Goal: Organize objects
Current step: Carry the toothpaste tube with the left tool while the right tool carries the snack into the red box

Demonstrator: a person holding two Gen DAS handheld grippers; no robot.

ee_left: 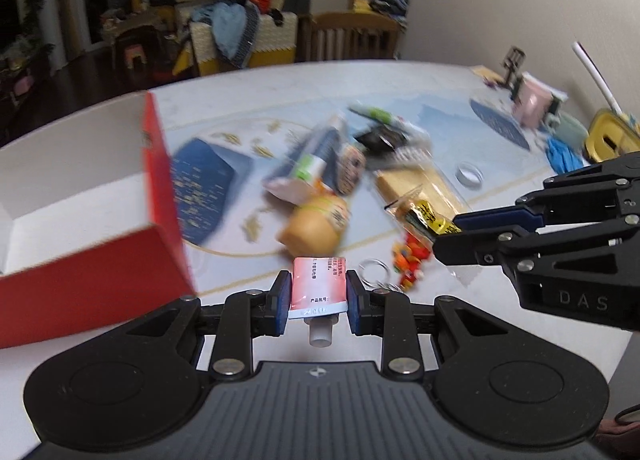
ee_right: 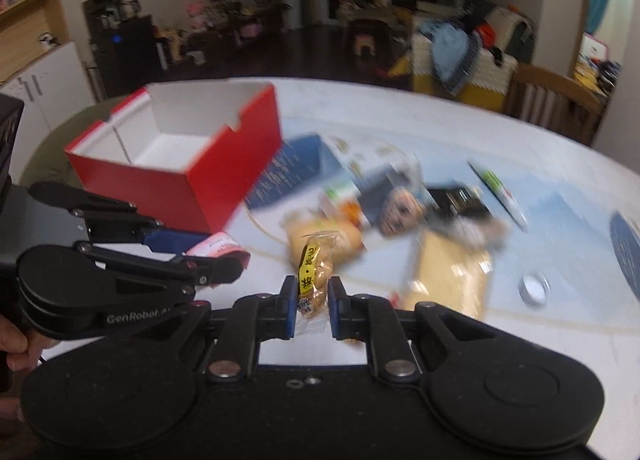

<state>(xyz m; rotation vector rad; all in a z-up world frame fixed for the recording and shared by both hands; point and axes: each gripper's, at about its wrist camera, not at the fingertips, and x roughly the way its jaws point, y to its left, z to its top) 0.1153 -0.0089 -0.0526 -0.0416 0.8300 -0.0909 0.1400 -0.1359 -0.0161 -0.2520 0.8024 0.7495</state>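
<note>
Nearest: left gripper [ee_left: 319, 298] clamped on a pink tube [ee_left: 318, 288]; right gripper [ee_right: 313, 306] clamped on a snack packet [ee_right: 314, 272]. Red box [ee_right: 224, 183], far left, looks empty. Clutter pile [ee_left: 332, 179] remains mid-table; sorting barely begun.

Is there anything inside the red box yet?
No, the red box shows only its bare white inside in the right wrist view.
</note>
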